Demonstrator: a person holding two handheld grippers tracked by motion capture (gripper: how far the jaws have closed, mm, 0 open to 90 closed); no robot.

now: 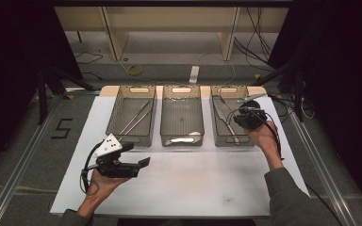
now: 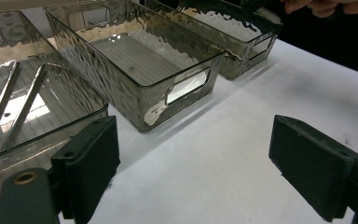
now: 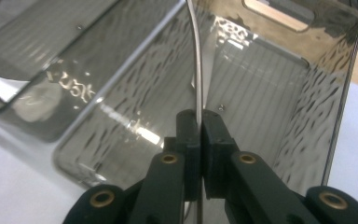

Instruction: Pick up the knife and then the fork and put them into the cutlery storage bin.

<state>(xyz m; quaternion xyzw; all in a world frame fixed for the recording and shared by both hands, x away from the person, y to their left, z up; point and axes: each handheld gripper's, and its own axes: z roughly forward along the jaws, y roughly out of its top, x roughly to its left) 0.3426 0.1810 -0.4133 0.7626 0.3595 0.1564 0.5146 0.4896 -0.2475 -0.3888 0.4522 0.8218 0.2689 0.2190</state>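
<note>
In the high view we see a white sheet [image 1: 184, 183] covering the table, with 3 clear bins in a row along its far edge. The left bin [image 1: 114, 123] holds 2 thin metal rods. The middle bin [image 1: 182, 134] has a pale object lying against its near wall. The right bin [image 1: 218, 136] sits toward the far right corner, and a knife [image 1: 225, 118] lies in it. Our right gripper [image 1: 249, 117] hangs over that bin's right side, with a metal strip [image 1: 253, 98] sticking out beyond it toward the far edge. Our left gripper [image 1: 139, 162] sits in an upturned hand near the near left part of the sheet, well apart from the bins, its jaws pointing right.

In the left gripper view, its 2 black pads [image 2: 92, 161] stand spread wide with bare white sheet between them and nothing held. The middle bin [image 2: 177, 88] is just ahead, the left bin [image 2: 51, 126] with its 2 rods to the left, and the right bin [image 2: 256, 42] farther off.

In the right gripper view, the right gripper [image 3: 200, 126] has its jaws pressed together, pinching the metal strip [image 3: 196, 65], which rises thin and slightly curved from between the pads. Below it lies the right bin [image 3: 340, 93], and the middle bin [image 3: 51, 88] lies to the left.
</note>
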